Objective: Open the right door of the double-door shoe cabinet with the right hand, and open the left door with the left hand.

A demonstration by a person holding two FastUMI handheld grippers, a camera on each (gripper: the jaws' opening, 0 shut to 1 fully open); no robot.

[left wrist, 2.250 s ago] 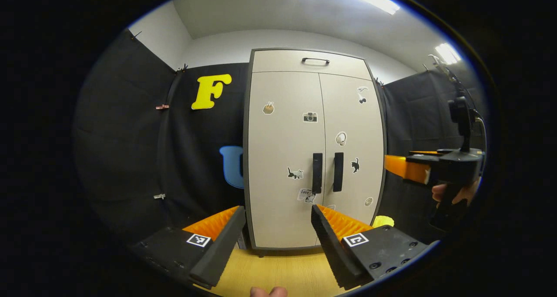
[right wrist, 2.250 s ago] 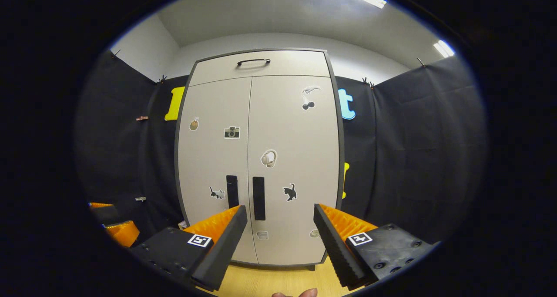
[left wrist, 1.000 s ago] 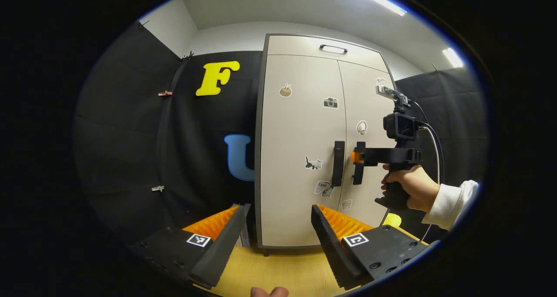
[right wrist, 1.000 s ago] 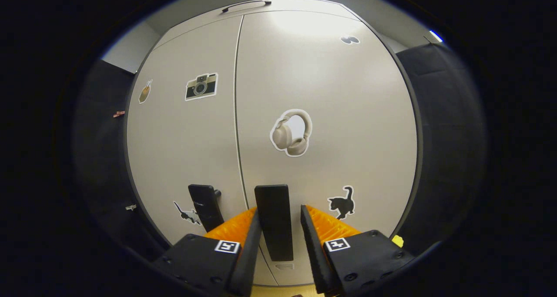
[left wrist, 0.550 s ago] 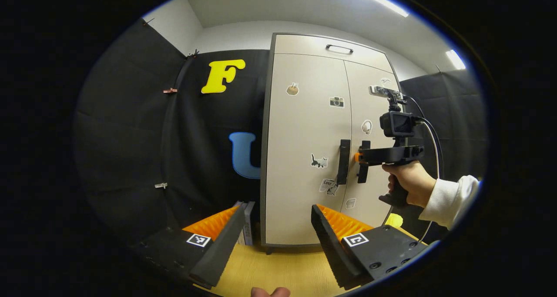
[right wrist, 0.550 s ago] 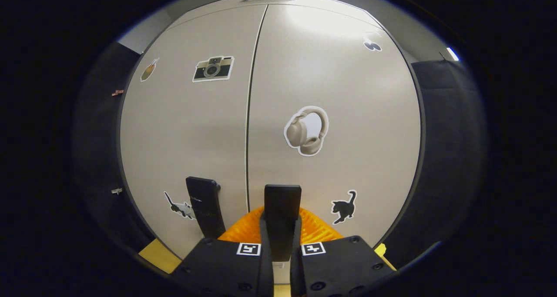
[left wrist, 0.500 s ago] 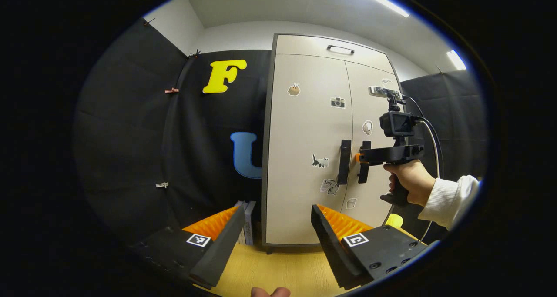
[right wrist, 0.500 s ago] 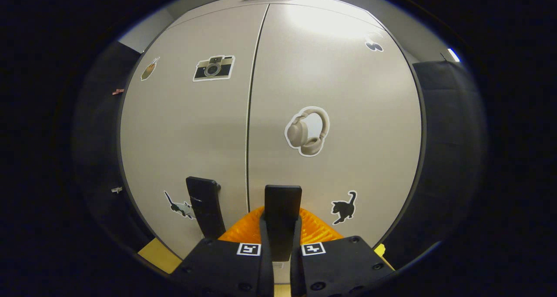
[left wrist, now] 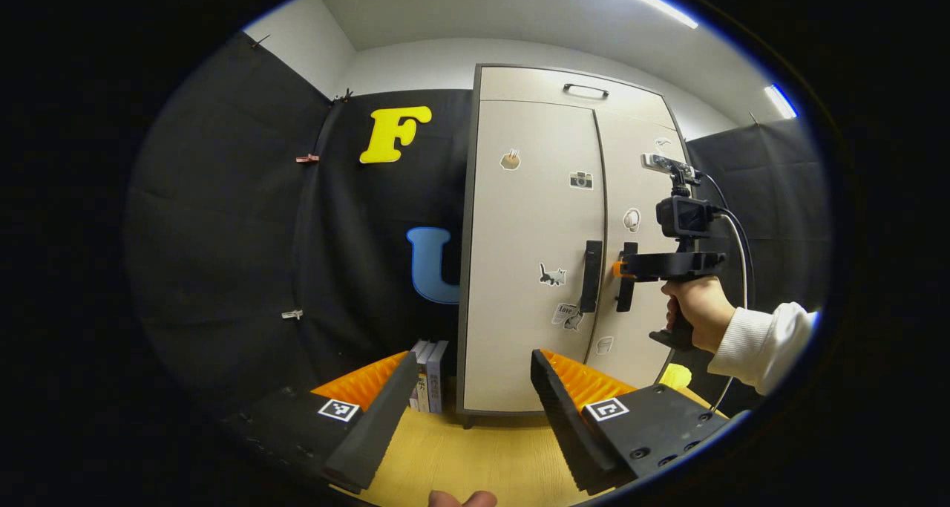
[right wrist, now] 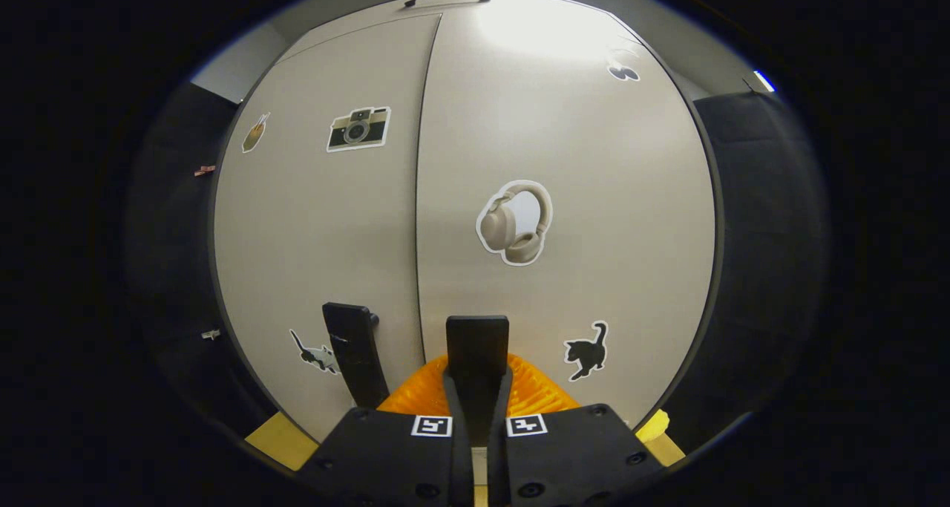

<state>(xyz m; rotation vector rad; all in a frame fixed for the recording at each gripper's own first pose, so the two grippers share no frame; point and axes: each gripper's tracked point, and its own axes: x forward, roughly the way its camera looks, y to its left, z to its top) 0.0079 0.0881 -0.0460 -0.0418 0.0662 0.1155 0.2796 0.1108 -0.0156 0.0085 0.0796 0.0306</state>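
Note:
The pale shoe cabinet [left wrist: 534, 217] stands with both doors closed. Its left door [left wrist: 531, 195] and right door [left wrist: 634, 165] each carry a black vertical handle by the middle seam. In the right gripper view, my right gripper [right wrist: 479, 403] is shut on the right door's handle [right wrist: 477, 344], with both fingers pressed against its sides. The left door's handle [right wrist: 349, 344] stands free beside it. In the left gripper view, a hand [left wrist: 694, 306] holds the right gripper [left wrist: 622, 269] at the right handle [left wrist: 628, 288]. My left gripper [left wrist: 469, 388] is open and empty, well short of the left handle [left wrist: 591, 275].
The cabinet stands on a yellow wooden surface [left wrist: 475, 455]. A few books [left wrist: 429, 377] stand against its left side. A small yellow object [left wrist: 674, 375] lies at its lower right. Black cloth walls close in on both sides. A white sleeve [left wrist: 764, 344] reaches in from the right.
My right gripper moved up to the right door's handle and shut on it, and still holds it. The left gripper drifted left, staying open. Both doors remain closed.

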